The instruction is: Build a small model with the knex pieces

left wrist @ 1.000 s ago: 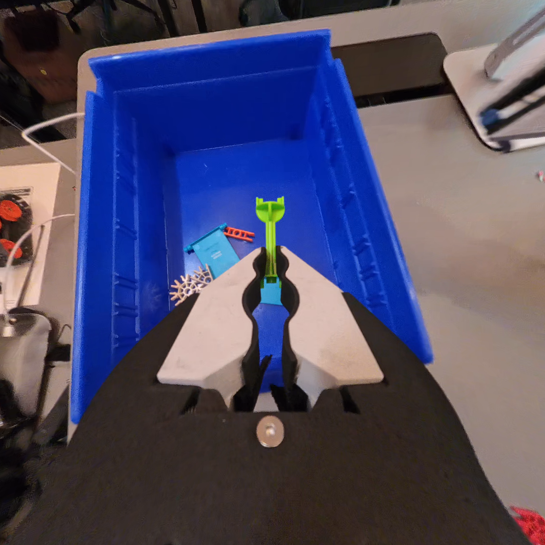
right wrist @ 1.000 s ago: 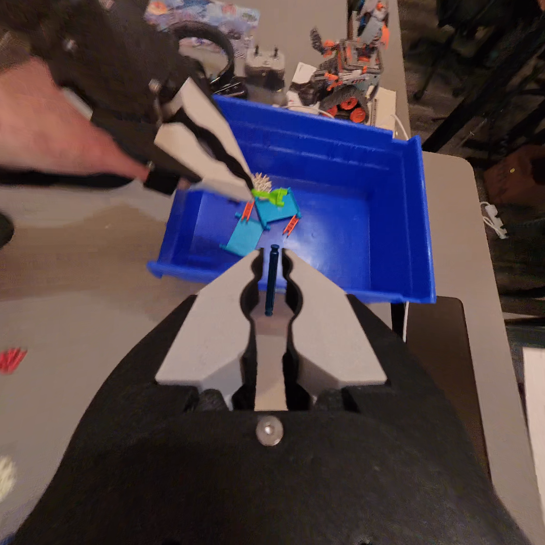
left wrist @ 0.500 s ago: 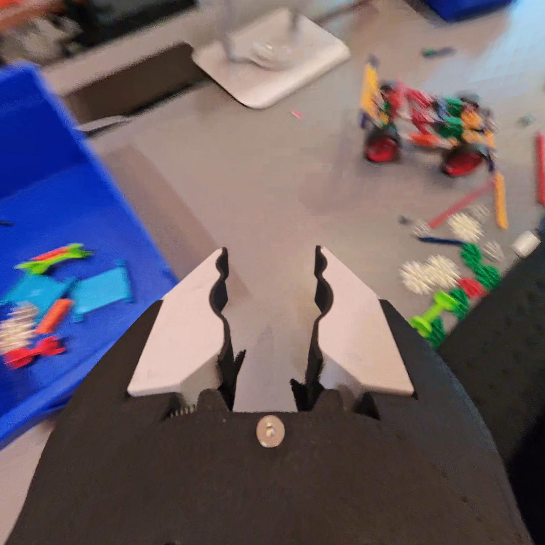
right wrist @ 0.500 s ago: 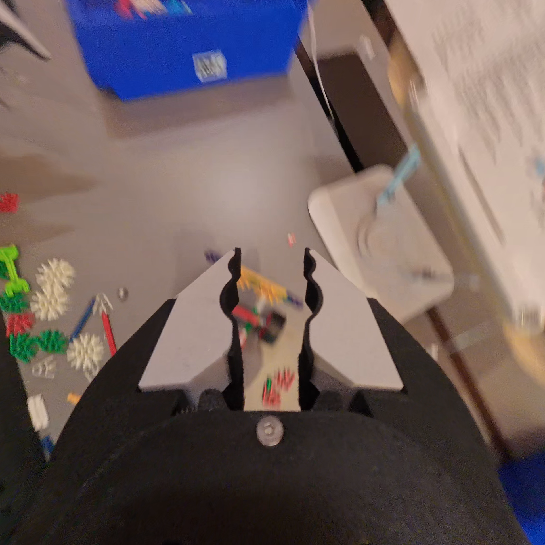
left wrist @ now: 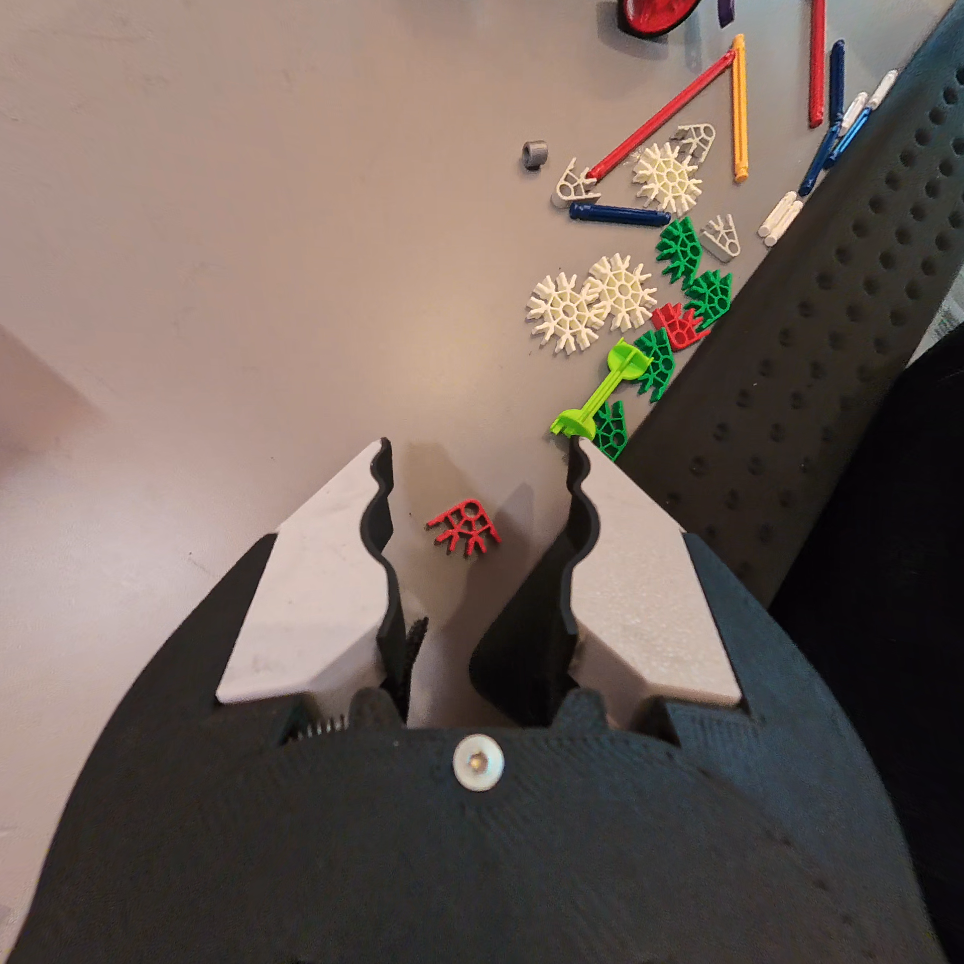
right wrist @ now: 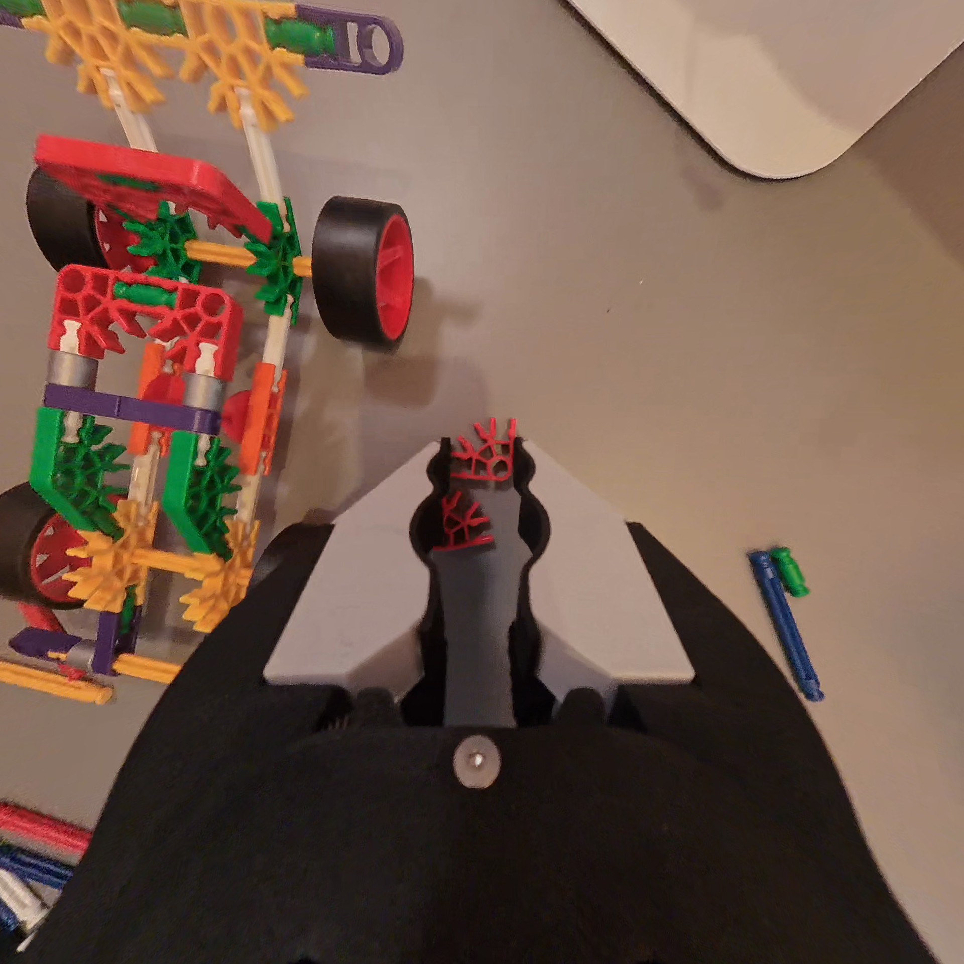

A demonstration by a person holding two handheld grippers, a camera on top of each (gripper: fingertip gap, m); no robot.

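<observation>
Both grippers gone from blue bin, now low over table. Left gripper (left wrist: 479, 448) wide, empty, straddles red connector (left wrist: 463, 528). Right gripper (right wrist: 481, 443) narrow, pinches red piece (right wrist: 485, 454) at tips; thin grip, may slip; toy car (right wrist: 156, 365) near.

1. Looks like a hobby or lab workbench: plain grey tabletop (left wrist: 261, 261).
2. Strewn with loose plastic construction-toy pieces (left wrist: 621, 292).
3. Built toy car (right wrist: 151, 375) alongside; pale flat stand base (right wrist: 782, 78) nearby.
</observation>
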